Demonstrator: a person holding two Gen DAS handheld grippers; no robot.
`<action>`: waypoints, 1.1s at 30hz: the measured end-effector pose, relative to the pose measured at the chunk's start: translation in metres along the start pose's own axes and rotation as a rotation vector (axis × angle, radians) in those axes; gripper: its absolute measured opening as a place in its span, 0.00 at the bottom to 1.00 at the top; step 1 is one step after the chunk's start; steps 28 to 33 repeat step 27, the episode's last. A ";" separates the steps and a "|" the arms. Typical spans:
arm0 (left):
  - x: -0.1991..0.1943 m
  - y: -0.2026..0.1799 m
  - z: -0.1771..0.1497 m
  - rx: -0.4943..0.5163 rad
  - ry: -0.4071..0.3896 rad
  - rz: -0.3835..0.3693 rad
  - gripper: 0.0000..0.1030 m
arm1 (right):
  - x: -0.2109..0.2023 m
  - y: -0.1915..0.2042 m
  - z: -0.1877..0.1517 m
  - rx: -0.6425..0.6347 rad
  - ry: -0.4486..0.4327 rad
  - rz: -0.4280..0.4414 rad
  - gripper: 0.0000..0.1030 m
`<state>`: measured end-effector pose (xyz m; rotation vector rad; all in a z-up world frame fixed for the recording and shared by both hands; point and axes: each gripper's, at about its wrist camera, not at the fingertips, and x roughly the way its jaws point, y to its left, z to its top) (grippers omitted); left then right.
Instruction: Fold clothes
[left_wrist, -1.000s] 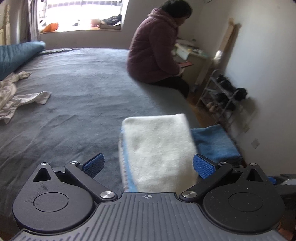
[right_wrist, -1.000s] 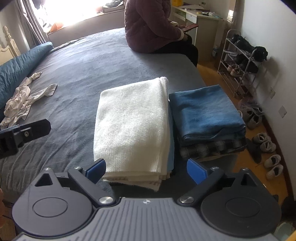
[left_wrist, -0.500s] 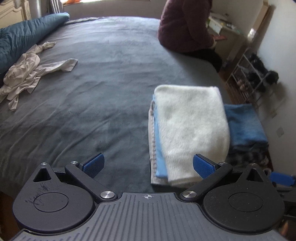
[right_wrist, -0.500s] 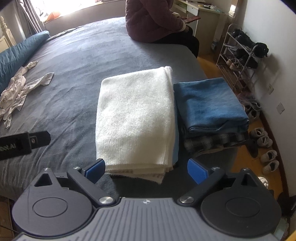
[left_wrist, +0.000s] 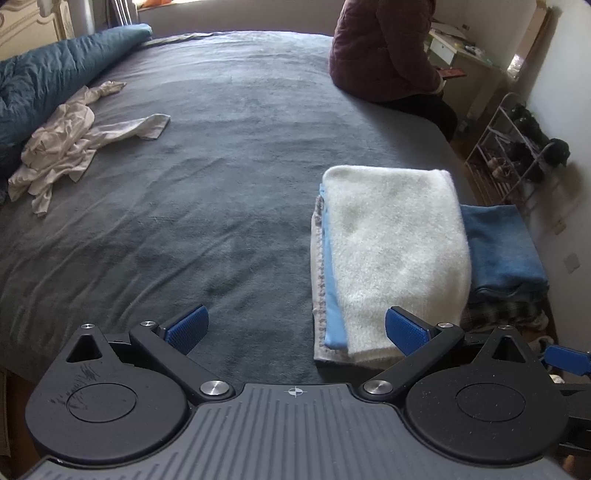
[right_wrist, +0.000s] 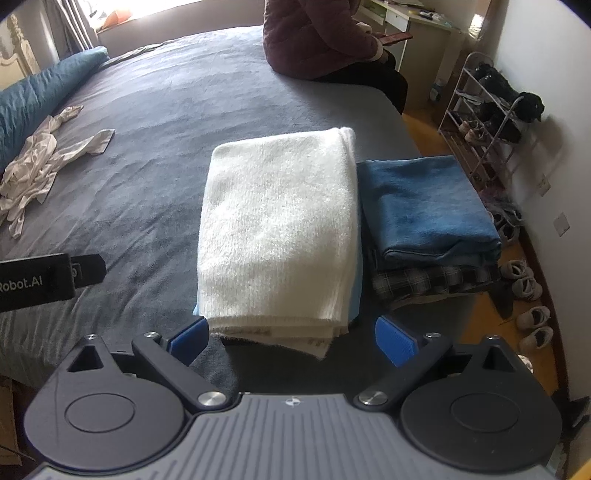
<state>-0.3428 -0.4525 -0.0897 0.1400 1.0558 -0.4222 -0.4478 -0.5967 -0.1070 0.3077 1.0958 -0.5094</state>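
Note:
A folded white fluffy garment (left_wrist: 395, 251) (right_wrist: 277, 229) tops a small pile with a light blue layer under it, near the bed's front right corner. Beside it on the right lies a folded blue garment (right_wrist: 424, 206) (left_wrist: 498, 243) over a plaid one (right_wrist: 432, 284). A crumpled cream garment (left_wrist: 70, 140) (right_wrist: 40, 162) lies unfolded at the far left of the bed. My left gripper (left_wrist: 295, 328) is open above the bare bedcover, left of the white pile. My right gripper (right_wrist: 291, 339) is open just in front of the white pile's near edge, holding nothing.
The grey bedcover (left_wrist: 221, 166) spreads wide between the piles. A teal duvet (left_wrist: 48, 77) lies along the left side. A person in a maroon jacket (right_wrist: 314, 37) sits on the far right edge. A shoe rack (right_wrist: 487, 110) and shoes (right_wrist: 528, 314) stand on the floor at right.
The left gripper has drawn back and swung left, so the white pile now lies to its right and the cream garment shows. The right gripper has shifted only slightly.

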 end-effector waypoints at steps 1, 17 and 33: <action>-0.002 0.001 0.000 -0.008 -0.005 -0.007 1.00 | 0.001 0.000 0.000 -0.001 0.002 -0.002 0.96; -0.003 -0.002 0.004 0.000 -0.034 0.012 1.00 | 0.005 0.001 -0.002 0.004 0.016 -0.009 0.96; -0.002 -0.002 0.004 0.001 -0.028 0.011 1.00 | 0.007 0.002 -0.003 0.001 0.028 -0.011 0.96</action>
